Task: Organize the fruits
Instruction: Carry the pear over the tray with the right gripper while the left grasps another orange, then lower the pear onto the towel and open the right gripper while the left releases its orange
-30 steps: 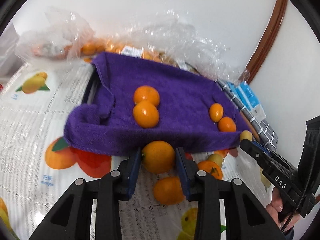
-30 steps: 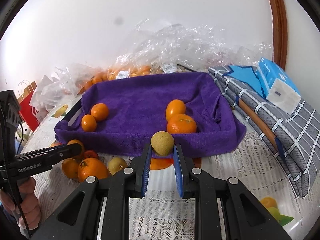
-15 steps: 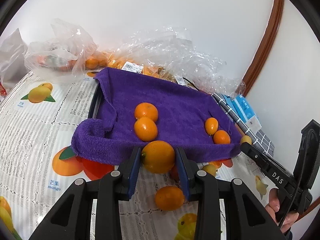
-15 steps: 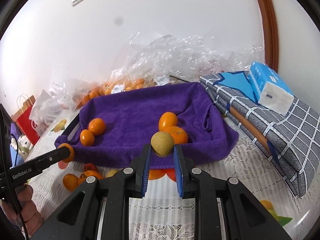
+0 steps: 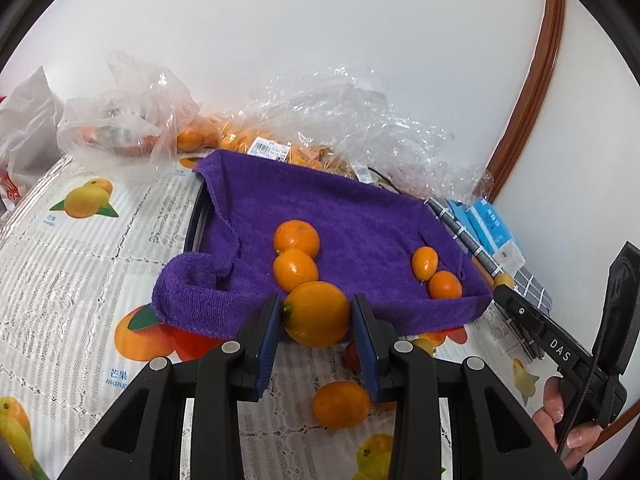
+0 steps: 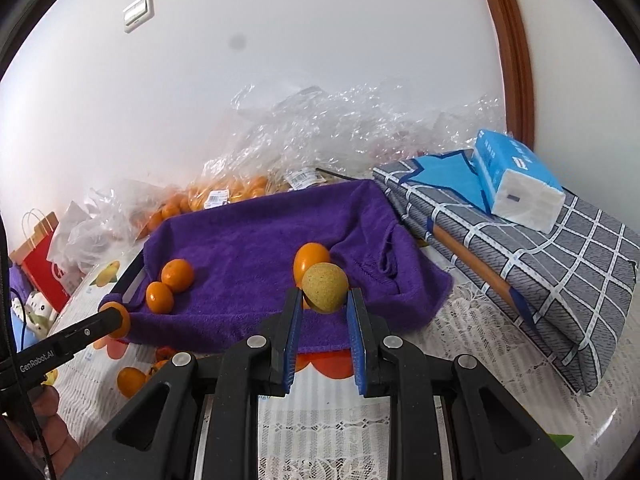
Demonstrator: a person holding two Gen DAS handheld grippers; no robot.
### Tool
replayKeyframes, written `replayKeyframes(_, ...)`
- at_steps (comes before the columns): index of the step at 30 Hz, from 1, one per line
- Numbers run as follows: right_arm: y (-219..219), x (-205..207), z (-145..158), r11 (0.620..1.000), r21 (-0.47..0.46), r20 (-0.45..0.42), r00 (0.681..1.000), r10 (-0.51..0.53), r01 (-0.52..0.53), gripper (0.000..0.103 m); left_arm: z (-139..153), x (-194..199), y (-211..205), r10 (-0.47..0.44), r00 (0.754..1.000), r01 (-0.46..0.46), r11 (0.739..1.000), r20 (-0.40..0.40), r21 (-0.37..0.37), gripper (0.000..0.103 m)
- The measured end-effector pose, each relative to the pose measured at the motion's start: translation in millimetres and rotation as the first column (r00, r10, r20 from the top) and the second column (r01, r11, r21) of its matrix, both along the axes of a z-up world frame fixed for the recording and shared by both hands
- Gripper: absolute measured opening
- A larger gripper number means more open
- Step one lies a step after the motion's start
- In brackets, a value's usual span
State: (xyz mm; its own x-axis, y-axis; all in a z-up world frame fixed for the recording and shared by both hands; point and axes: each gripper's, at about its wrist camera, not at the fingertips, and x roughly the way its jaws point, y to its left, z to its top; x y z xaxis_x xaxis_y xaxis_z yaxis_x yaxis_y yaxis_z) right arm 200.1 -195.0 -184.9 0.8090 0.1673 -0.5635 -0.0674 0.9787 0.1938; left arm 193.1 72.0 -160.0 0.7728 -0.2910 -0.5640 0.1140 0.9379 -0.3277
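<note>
A tray lined with a purple towel [image 5: 344,216] [image 6: 248,248] holds several oranges, such as two at the middle [image 5: 296,254] and two at the right [image 5: 434,274]. My left gripper [image 5: 316,314] is shut on an orange [image 5: 316,312] and holds it above the tray's near rim. My right gripper [image 6: 324,294] is shut on a yellow-green fruit [image 6: 324,286] above the tray's near edge; an orange [image 6: 310,258] lies just behind it. Loose oranges [image 5: 340,404] [image 6: 130,380] lie on the tablecloth in front of the tray.
Clear plastic bags with oranges [image 5: 260,144] [image 6: 224,196] lie behind the tray by the wall. A folded checked cloth [image 6: 540,264] with a blue tissue pack [image 6: 516,180] lies to the right. A red paper bag [image 6: 40,260] stands at the left.
Both grippers have risen and pulled back a little with their fruit held, so the tray sits lower and farther in both views.
</note>
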Motion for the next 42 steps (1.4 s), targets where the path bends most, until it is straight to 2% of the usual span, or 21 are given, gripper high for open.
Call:
replayKeyframes(12,-8.0,-0.8,2.6,0.998,-0.013,0.023,0.998,-0.066,0.066,0.022,3.0,-1.5,4.4,0.032,0.999,-0.032,0.999,0.019,0.011,0.034)
replayKeyframes(21,-23.1,1.6,1.7,0.993,0.031,0.007,0.993,-0.116,0.115,0.022,5.5,-0.7,14.2,0.067,0.998,-0.066,0.997,0.022,-0.027,0.034)
replayKeyframes(32,-27.2,11.8,11.0,0.99,-0.01,-0.002,0.99,-0.139,0.139,0.022,16.0,4.1,42.2,0.14,0.99,-0.14,0.988,-0.001,-0.068,0.034)
replayKeyframes(35,-27.1,19.2,23.9,0.993,-0.03,0.016,0.993,-0.114,0.114,0.022,27.4,13.5,48.4,0.137,0.991,-0.137,0.988,-0.003,-0.07,0.034)
replayKeyframes(38,-25.4,35.0,37.0,0.993,-0.054,0.039,0.994,-0.103,0.105,0.022,41.7,31.9,46.0,0.152,0.988,-0.151,0.988,0.031,-0.03,0.034)
replayKeyframes(42,-20.2,61.7,47.7,0.995,-0.053,0.058,0.995,-0.077,0.08,0.022,41.5,56.3,39.8,0.162,0.986,-0.161,0.987,0.045,-0.03,0.034)
